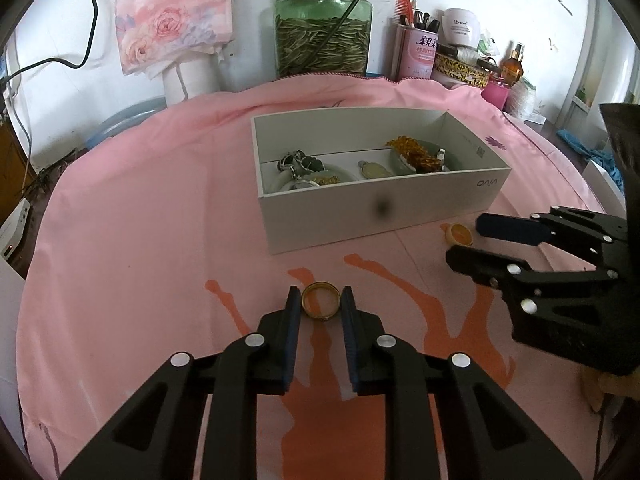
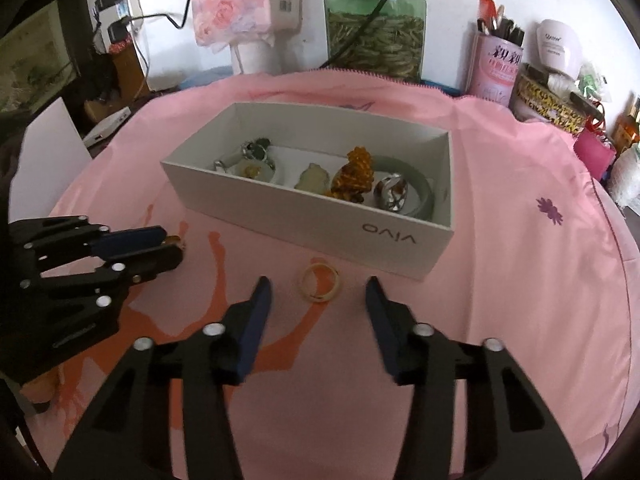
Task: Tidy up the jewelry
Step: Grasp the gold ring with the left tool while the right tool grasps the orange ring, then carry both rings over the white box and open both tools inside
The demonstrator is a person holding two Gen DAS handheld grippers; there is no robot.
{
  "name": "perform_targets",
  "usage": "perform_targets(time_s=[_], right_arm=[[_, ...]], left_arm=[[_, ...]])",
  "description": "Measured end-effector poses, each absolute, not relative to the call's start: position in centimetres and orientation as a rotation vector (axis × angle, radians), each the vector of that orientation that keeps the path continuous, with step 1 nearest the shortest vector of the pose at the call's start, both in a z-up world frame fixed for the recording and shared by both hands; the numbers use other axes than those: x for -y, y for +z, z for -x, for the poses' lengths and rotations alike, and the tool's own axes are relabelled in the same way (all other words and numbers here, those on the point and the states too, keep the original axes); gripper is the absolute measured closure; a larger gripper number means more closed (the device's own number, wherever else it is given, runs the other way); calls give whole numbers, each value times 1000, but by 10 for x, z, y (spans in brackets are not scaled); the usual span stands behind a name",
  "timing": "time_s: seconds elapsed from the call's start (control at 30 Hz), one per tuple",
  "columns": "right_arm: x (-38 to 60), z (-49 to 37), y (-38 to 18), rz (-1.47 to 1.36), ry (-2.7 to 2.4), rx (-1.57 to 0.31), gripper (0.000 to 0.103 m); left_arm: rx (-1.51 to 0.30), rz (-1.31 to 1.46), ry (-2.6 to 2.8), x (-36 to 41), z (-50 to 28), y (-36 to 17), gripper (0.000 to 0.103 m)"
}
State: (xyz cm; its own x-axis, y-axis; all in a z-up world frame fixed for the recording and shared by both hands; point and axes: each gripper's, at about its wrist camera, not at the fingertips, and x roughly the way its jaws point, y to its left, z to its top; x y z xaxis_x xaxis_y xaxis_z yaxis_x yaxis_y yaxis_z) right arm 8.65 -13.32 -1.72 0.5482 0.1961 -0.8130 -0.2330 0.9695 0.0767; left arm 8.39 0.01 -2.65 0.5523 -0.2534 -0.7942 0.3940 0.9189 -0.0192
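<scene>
Straddling a gold metal ring (image 1: 321,301) lying flat on the pink cloth-covered table (image 1: 140,248), the left gripper (image 1: 320,300) has one blue-padded finger on each side of the band, narrowly parted; actual contact cannot be told. In the right wrist view this gripper (image 2: 170,245) enters from 9 o'clock, its tips hiding most of the ring.

Right gripper (image 2: 319,290) is spread wide, fingers well apart, over a second gold ring with a pale inner face (image 2: 320,282), which sits between the tips but touches neither. Left wrist view shows this gripper (image 1: 464,240) at 3 o'clock with that ring (image 1: 459,233) just at its tips.

White rectangular cardboard box with grey lettering (image 2: 400,236) stands open at 12 o'clock of both rings, near them. Inside: an amber beaded piece (image 2: 354,174), a silver ring with a brown stone (image 2: 391,196), a pale green bangle (image 2: 426,196), a pale carved pendant (image 2: 313,178), and dark-stone silver items (image 2: 256,150).

Green glass jar of dried leaves (image 1: 322,36) stands at 12 o'clock behind the box, against the wall.
</scene>
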Motion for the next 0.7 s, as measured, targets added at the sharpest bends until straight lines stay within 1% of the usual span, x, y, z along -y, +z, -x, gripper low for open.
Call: perform_targets(time_s=[0.03, 0.1, 0.13, 0.17, 0.47, 0.7], right_arm=[[133, -88, -18, 48, 250, -959, 65], [132, -91, -19, 58, 245, -960, 70], [132, -92, -18, 64, 241, -959, 78], [132, -93, -18, 66, 246, -958, 81], [128, -57, -13, 56, 335, -960, 81], [129, -55, -12, 51, 345, -962, 81]], left_arm=[[-909, -168, -384, 0, -84, -26, 82], [-909, -169, -383, 0, -84, -26, 82], [-908, -170, -383, 0, -84, -26, 82], [-908, -170, -383, 0, -83, -26, 82], [-915, -170, -414, 1, -76, -25, 82], [-904, -202, -418, 5, -73, -26, 82]])
